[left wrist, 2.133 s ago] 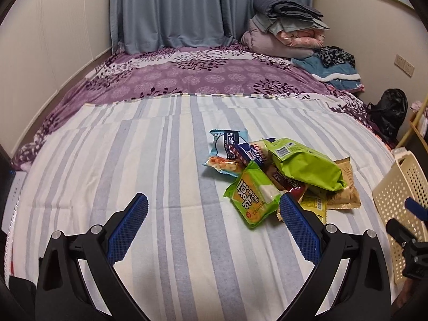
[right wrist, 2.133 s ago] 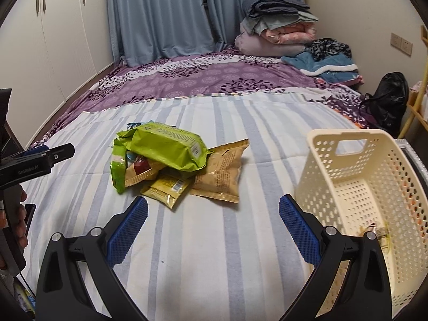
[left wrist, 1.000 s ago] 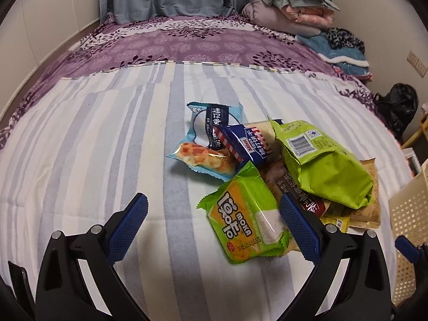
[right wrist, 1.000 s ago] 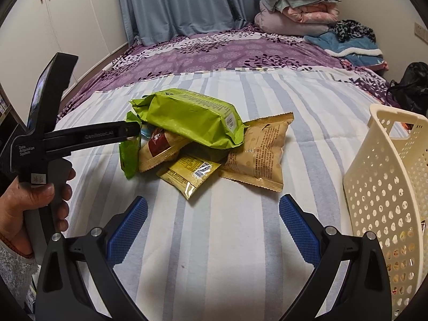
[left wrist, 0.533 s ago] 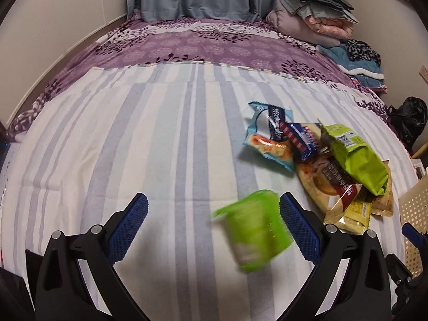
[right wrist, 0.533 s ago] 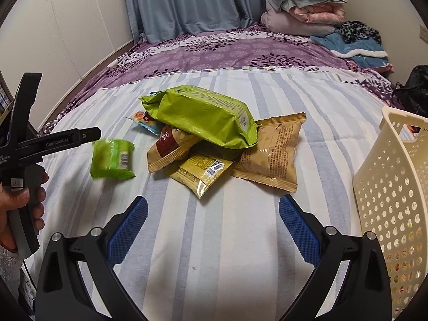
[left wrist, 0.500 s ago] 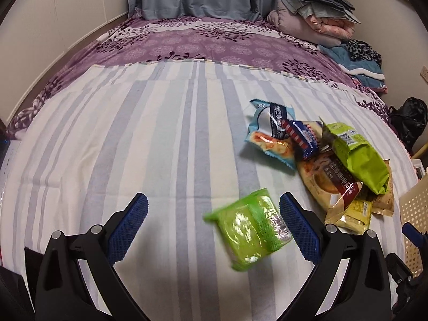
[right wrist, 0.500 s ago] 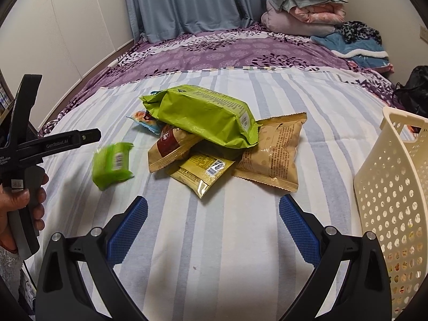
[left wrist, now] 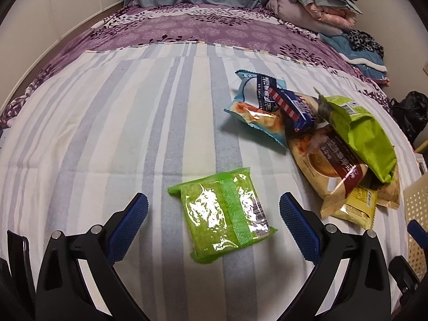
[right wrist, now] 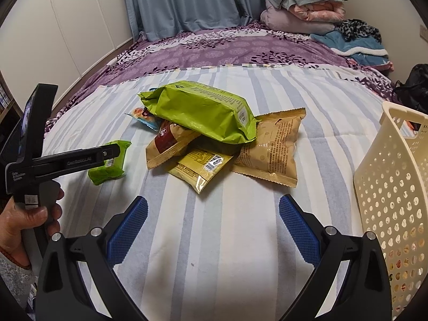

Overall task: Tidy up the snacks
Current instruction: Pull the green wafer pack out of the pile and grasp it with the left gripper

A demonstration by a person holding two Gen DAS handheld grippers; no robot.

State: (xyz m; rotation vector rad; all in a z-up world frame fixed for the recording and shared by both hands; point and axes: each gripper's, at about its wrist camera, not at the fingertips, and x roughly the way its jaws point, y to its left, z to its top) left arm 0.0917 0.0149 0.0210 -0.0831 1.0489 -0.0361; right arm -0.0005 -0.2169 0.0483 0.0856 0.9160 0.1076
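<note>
A small green snack pack (left wrist: 223, 214) (right wrist: 109, 161) lies face down on the striped sheet, apart from the pile. My left gripper (left wrist: 212, 226) is open, its blue pads either side of the pack and nothing between them. The pile holds a large green bag (left wrist: 361, 139) (right wrist: 200, 109), a brown pouch (left wrist: 329, 165), a blue packet (left wrist: 256, 107), a yellow sachet (right wrist: 200, 167) and a tan bag (right wrist: 270, 147). My right gripper (right wrist: 212, 227) stands open over bare sheet in front of the pile.
A cream perforated basket (right wrist: 396, 187) stands at the right, its corner (left wrist: 416, 200) in the left wrist view. A hand (right wrist: 32, 214) holds the left gripper. Folded bedding (right wrist: 302, 5) and a purple floral cover (right wrist: 214, 50) lie far back.
The small green pack left the pile, tumbled over toward the left and now lies still, face down, between the left gripper's fingers. The left gripper drew back from the pile.
</note>
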